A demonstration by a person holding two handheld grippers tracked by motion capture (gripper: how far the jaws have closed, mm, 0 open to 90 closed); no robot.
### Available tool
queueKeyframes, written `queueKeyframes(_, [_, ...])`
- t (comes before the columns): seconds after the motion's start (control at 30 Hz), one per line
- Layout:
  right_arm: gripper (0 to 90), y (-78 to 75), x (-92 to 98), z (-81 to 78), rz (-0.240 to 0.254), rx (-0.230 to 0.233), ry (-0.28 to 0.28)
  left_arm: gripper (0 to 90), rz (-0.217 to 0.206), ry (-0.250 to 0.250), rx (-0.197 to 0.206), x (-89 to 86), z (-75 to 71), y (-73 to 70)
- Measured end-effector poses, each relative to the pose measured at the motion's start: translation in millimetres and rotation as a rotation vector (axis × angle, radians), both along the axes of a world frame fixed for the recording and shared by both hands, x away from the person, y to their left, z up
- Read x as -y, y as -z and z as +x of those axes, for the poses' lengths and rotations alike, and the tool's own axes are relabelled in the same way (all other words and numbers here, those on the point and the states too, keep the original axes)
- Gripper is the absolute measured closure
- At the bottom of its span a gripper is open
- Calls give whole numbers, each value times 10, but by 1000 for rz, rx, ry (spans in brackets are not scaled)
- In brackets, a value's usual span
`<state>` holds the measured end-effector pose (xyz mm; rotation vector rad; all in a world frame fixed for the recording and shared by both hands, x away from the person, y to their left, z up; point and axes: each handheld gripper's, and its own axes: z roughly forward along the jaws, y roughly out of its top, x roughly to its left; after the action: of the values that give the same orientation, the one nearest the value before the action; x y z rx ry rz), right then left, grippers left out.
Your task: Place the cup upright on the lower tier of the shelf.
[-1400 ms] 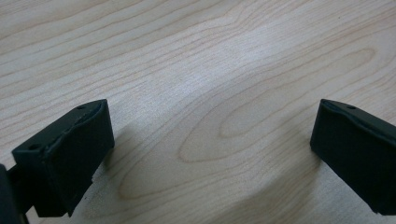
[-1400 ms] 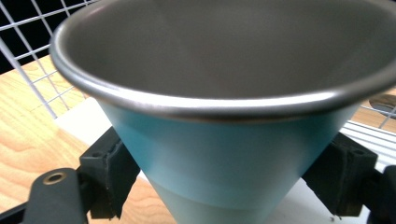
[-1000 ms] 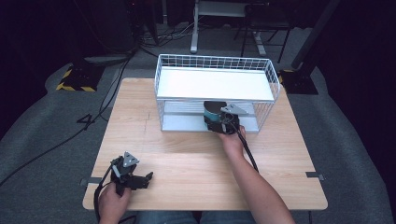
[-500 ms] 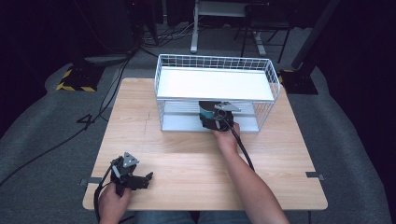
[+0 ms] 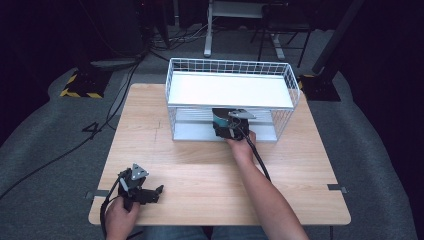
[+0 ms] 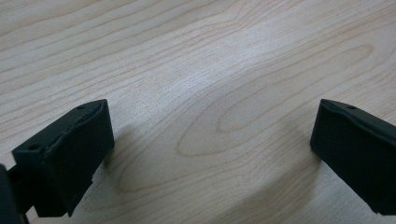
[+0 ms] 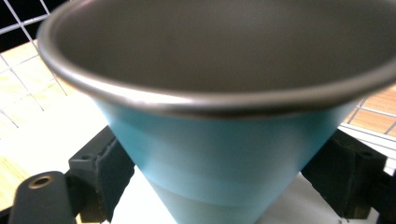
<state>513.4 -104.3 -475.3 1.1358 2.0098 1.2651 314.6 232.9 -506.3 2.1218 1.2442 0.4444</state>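
Holding the blue cup (image 7: pixel 219 154), right gripper (image 5: pixel 226 126) has moved left.

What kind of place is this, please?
Probably a recording studio or lab, not a home: a wooden table stands on grey carpet amid dark surroundings, with cables and equipment stands behind it.

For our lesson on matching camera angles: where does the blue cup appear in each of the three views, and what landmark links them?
High view: the blue cup sits centre frame, at the lower shelf of the white wire rack, in the right gripper.
Left gripper view: not in it; bare wooden table.
Right gripper view: the cup spans the frame, close up between the jaws.
Shared landmark: the wooden table.
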Motion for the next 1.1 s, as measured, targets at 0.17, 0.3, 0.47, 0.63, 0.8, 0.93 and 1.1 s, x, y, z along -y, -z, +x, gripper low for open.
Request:
queueKeyframes(0.17, [150,-28,22,-19,-10,9,-5,0,2,3,-1,1,7,-1])
queueKeyframes(0.3, [150,-40,48,-60,-10,13,-8,0,2,3,-1,1,8,-2])
queueKeyframes(0.47, [149,-69,132,-140,1,9,-6,0,1,1,1,14,32,0])
queueKeyframes(0.63, [150,-124,213,-222,8,17,-4,0,7,3,-2,18,44,-4])
queueKeyframes(0.8, [149,-225,305,-387,-3,11,-55,0,8,2,-1,19,46,-5])
queueKeyframes(0.93, [150,-285,349,-463,-16,8,-76,0,9,1,-1,20,45,-5])
queueKeyframes(1.1, [150,-440,462,-636,-30,8,-127,0,5,0,0,22,45,-2])
